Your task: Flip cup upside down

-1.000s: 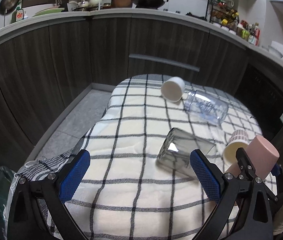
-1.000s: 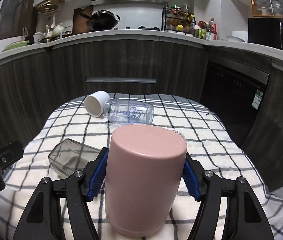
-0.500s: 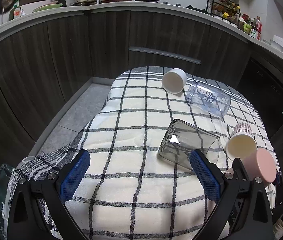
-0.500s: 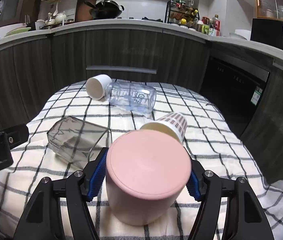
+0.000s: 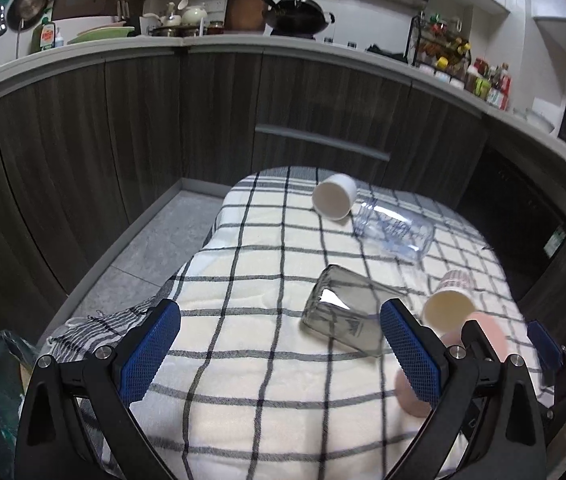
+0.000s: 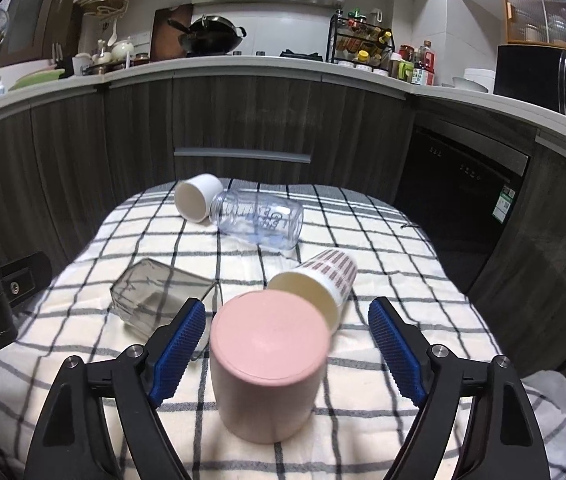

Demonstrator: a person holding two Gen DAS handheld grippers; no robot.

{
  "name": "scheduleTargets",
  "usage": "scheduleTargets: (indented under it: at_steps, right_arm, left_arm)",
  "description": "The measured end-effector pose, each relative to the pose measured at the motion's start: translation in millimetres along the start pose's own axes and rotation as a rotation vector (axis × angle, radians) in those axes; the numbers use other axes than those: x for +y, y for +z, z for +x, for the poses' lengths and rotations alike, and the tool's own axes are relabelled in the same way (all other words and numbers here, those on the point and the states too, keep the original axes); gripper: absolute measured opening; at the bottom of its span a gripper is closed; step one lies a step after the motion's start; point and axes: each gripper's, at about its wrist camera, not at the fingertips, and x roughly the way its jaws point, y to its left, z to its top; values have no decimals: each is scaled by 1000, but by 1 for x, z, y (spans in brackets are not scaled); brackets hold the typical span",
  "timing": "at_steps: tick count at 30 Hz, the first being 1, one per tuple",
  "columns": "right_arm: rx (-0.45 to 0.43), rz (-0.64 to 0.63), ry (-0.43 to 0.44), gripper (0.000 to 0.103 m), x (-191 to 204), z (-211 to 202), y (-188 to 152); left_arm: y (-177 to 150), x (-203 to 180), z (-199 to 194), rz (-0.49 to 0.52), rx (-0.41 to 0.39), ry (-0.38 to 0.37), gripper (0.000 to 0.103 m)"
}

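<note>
The matte pink cylindrical cup (image 6: pixel 269 364) stands upside down, flat base uppermost, on the white cloth with black grid lines (image 6: pixel 383 240) that covers the table, near the front edge. The right tool (image 6: pixel 287 354) is released: its two blue-padded fingers (image 6: pixel 179 342) stand on either side of the cup with a visible gap on each side, not touching it. The left tool (image 5: pixel 279 354) is also spread wide and holds nothing; it hovers above the near-left part of the cloth. Just behind the pink cup, a cream paper cup with a red-striped outside (image 6: pixel 315 284) lies on its side, mouth toward the camera. To the left of the pink cup, a smoky grey square-sided glass tumbler (image 6: pixel 155 296) lies on its side. Farther back, a clear plastic jar with blue printing (image 6: pixel 259 220) lies on its side, and a white round cup (image 6: pixel 197 196) lies tipped at its left end, just beside it. Dark wood-grain cabinet fronts (image 6: pixel 243 120) stand beyond the table.
</note>
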Motion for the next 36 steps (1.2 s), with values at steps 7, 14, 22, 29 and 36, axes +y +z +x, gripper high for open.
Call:
scheduleTargets:
  at_steps: [7,14,22,29,36]
  right_arm:
    - [50,40,60,86,-22,-33,13]
    - [71,68,121,86,-37,-74,24]
    - [68,92,158,87,-58,-107,30]
    - [55,87,147,87,-69,-122,29]
    - [38,86,140,87,-75,-129,33]
  left_arm:
    - [1,-4,-40,6,-24,-12,102]
    - [5,-11,-82,21,-45,-5,102]
    - [7,-30,-119,74,-99,11,103]
    - [3,-50,-138,153,-140,23,103]
    - [6,-55,-141,167,-146,14,103]
